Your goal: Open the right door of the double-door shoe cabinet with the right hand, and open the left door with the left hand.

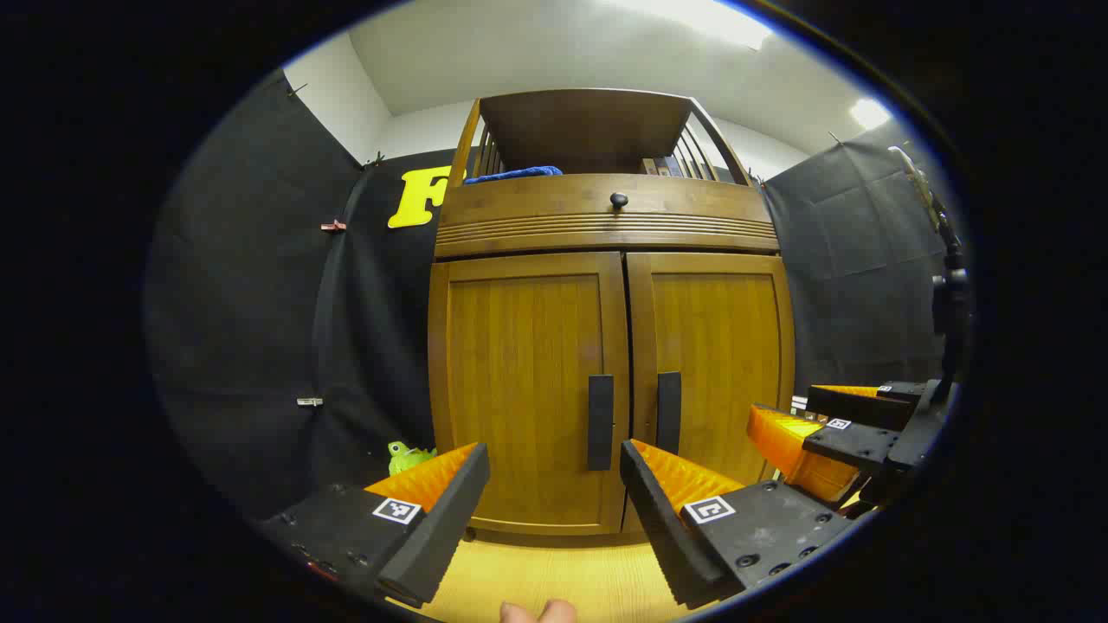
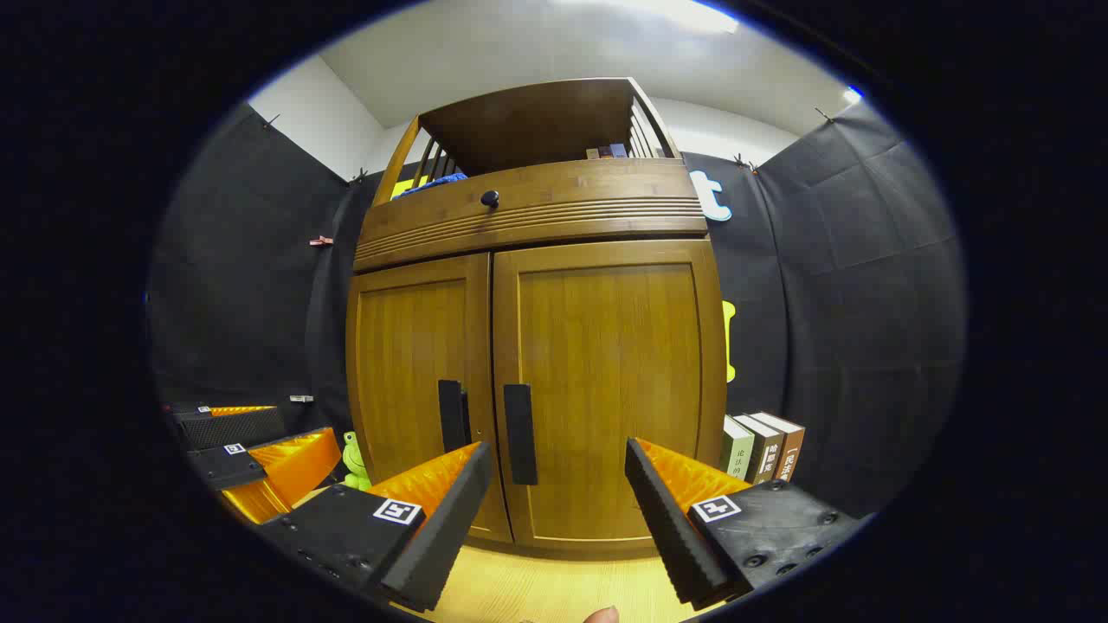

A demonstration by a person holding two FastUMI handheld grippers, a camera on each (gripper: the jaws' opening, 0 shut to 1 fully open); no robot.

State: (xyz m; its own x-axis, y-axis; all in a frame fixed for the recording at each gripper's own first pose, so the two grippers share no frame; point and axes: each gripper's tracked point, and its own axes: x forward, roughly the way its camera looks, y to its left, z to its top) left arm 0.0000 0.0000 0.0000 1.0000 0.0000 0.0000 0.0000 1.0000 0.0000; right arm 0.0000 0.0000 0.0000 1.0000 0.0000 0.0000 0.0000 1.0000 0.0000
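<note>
Left gripper (image 1: 554,497): jaws wide apart, nothing held, hovering over the front of the worktop (image 1: 554,580). A fingertip (image 1: 537,613) pokes in at the bottom edge. Open wood between the tips and the cabinet (image 1: 606,381); no contact.

Right gripper (image 2: 558,502): also spread wide, empty, short of the doors.

Cabinet stands at the back of the worktop, both doors closed. Left door (image 1: 519,389) and right door (image 1: 723,363) meet at a centre seam, with the left handle (image 1: 600,421) and right handle (image 1: 667,413) as vertical bars on either side of it. Left gripper view lines up on the left handle; right gripper view has the right handle (image 2: 519,433) just left of its centre gap.

Above the doors: a drawer front with a knob (image 1: 618,200), then an open shelf carrying a blue cloth (image 1: 515,174).

Left gripper view shows the right gripper off to the right, beside the cabinet's right edge, and a green toy (image 1: 407,456) at the cabinet's left foot.

Right gripper view adds books (image 2: 762,446) upright at the cabinet's right side, near the back edge, and the left gripper low left.
</note>
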